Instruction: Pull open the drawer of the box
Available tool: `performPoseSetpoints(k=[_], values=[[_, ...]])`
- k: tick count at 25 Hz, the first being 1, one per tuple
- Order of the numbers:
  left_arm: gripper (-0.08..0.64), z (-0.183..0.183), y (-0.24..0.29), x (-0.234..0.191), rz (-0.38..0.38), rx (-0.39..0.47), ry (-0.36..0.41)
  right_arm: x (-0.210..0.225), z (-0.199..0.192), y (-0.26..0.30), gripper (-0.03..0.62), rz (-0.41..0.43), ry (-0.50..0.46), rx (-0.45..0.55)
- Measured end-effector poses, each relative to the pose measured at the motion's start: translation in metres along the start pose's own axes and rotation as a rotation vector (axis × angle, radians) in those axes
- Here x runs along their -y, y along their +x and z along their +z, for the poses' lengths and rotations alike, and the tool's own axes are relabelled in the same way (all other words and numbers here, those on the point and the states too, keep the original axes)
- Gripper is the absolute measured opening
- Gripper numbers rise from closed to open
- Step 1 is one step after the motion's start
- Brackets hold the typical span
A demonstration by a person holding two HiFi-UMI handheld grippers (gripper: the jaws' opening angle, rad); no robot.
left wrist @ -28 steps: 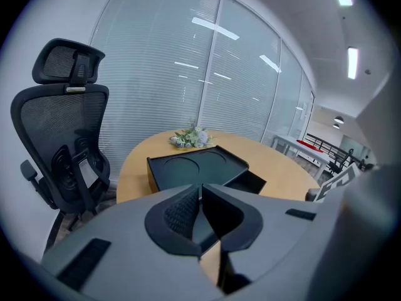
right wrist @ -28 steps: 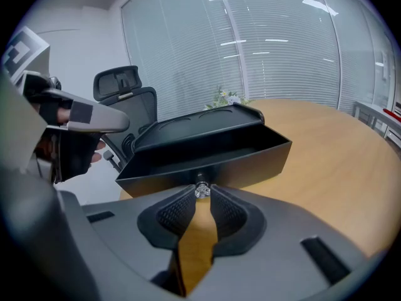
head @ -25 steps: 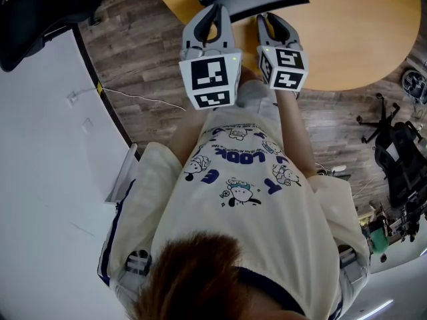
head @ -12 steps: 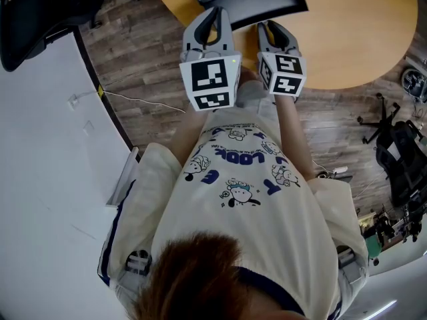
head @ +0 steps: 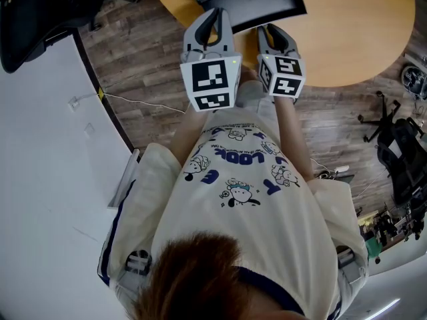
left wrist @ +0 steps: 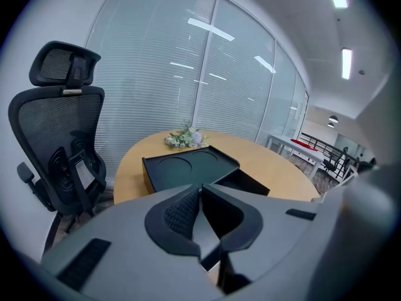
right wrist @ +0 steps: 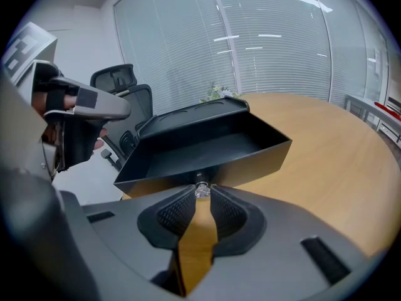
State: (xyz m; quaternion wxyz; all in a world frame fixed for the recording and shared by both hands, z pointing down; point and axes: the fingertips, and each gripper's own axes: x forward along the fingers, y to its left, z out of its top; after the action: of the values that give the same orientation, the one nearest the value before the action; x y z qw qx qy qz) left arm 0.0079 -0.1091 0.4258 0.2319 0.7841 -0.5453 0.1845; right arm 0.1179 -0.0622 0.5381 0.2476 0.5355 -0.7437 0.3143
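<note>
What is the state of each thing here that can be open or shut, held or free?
drawer: open, pulled out of the box, nothing visible inside.
knob: pinched between the right gripper's jaws.
right gripper: shut on the knob.
left gripper: shut, nothing between its jaws.
box: resting on the table, touched by neither gripper.

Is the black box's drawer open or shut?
Open: the black drawer stands out from the black box, its inside showing; right gripper clamps its small clear knob.
</note>
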Motion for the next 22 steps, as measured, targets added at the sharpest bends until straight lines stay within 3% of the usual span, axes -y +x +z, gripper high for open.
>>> performPoseSetpoints(k=[22], values=[[0.026, 0.002, -0.004, 0.001, 0.005, 0.009, 0.003, 0.006, -0.011, -0.009, 0.087, 0.001, 0.000, -0.003]])
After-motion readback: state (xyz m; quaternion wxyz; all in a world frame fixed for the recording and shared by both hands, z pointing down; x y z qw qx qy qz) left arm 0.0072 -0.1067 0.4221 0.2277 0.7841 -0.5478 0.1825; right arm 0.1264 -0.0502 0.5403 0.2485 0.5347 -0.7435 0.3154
